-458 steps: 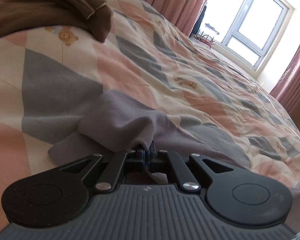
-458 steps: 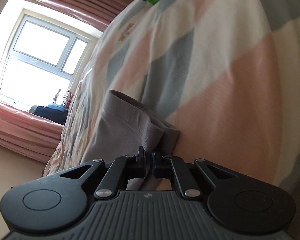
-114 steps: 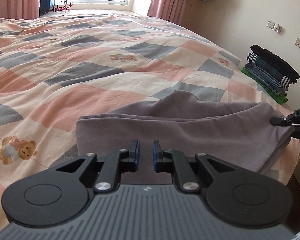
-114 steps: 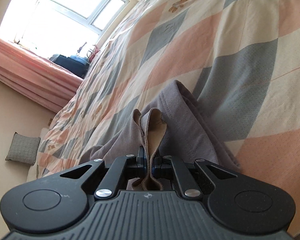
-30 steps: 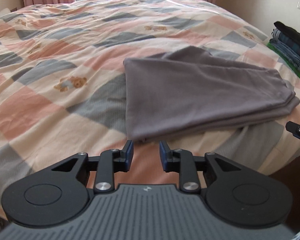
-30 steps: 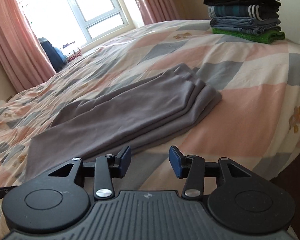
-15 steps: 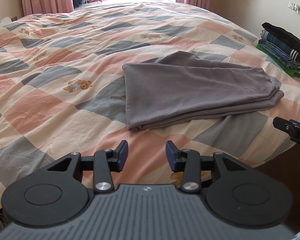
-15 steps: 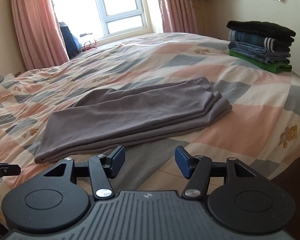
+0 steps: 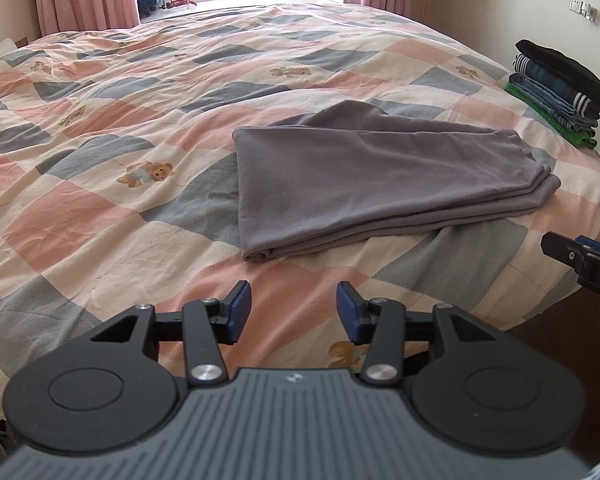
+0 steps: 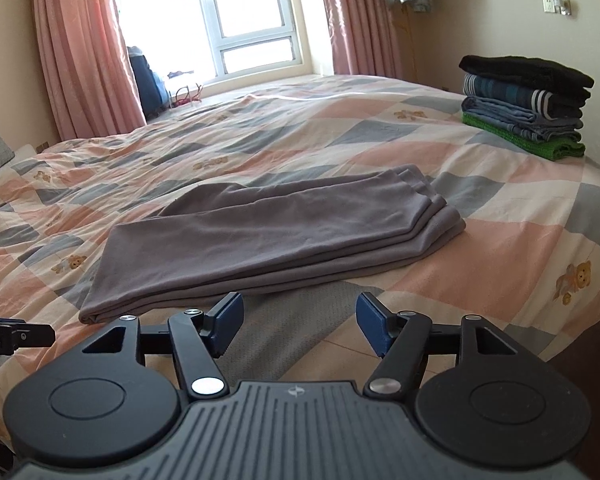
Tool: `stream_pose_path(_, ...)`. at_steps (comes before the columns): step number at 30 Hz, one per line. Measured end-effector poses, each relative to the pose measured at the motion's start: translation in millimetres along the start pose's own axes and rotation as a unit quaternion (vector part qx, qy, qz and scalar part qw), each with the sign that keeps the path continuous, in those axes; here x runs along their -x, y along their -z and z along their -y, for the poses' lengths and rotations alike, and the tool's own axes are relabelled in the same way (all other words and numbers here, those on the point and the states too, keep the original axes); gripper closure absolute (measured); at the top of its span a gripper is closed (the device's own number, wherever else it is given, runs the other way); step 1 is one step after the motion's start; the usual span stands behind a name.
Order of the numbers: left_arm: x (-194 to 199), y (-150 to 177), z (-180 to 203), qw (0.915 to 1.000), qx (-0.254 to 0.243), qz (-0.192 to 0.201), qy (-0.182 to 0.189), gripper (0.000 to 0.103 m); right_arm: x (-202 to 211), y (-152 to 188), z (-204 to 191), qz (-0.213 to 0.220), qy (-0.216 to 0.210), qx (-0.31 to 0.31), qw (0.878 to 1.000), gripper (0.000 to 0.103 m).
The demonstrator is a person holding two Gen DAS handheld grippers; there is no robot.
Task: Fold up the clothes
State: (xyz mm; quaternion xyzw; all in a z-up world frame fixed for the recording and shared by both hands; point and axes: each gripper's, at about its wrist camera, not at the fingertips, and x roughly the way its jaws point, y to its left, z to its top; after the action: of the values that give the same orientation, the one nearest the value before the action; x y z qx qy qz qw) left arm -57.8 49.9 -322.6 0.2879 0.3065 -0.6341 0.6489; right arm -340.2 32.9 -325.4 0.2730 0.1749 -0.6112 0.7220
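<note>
A grey garment [image 9: 372, 176] lies folded into a long flat strip on the patchwork quilt [image 9: 112, 168], near the bed's front edge. It also shows in the right wrist view as the grey garment [image 10: 272, 236]. My left gripper [image 9: 292, 310] hovers just short of its near left corner, jaws opening, nothing between them. My right gripper [image 10: 298, 320] hangs in front of the garment's near edge, jaws also opening and empty. Each gripper's tip peeks into the other's view: the right gripper [image 9: 580, 258] and the left gripper [image 10: 16, 336].
A stack of folded clothes [image 10: 528, 100], black on top and green at the bottom, sits at the bed's far right corner. Pink curtains [image 10: 80, 48] and a window [image 10: 252, 16] are behind the bed. The bed's edge [image 9: 572, 300] drops off at the right.
Both grippers have let go of the garment, pulled back and risen, and their jaws have widened. The garment now lies flat and still on the quilt.
</note>
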Motion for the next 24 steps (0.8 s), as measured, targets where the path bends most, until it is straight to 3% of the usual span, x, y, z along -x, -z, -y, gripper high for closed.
stream_pose_path(15,-30.8,-3.6,-17.2,0.9989,0.029,-0.033,0.013,0.060,-20.6,-1.4,11.0,-0.031,0.030,-0.005,0.999,0.037)
stream_pose_path(19,-43.3,-11.6,-41.3,0.9956,0.064,-0.045,0.052,0.060,-26.4,-1.7,9.6,-0.033,0.031,-0.001,0.999,0.037)
stream_pose_path(24,-69.1,-35.1,-94.1,0.9831,0.136,-0.053,0.110,0.058,-30.8,-1.3,-8.7,-0.021,0.023,0.042,0.999,0.037)
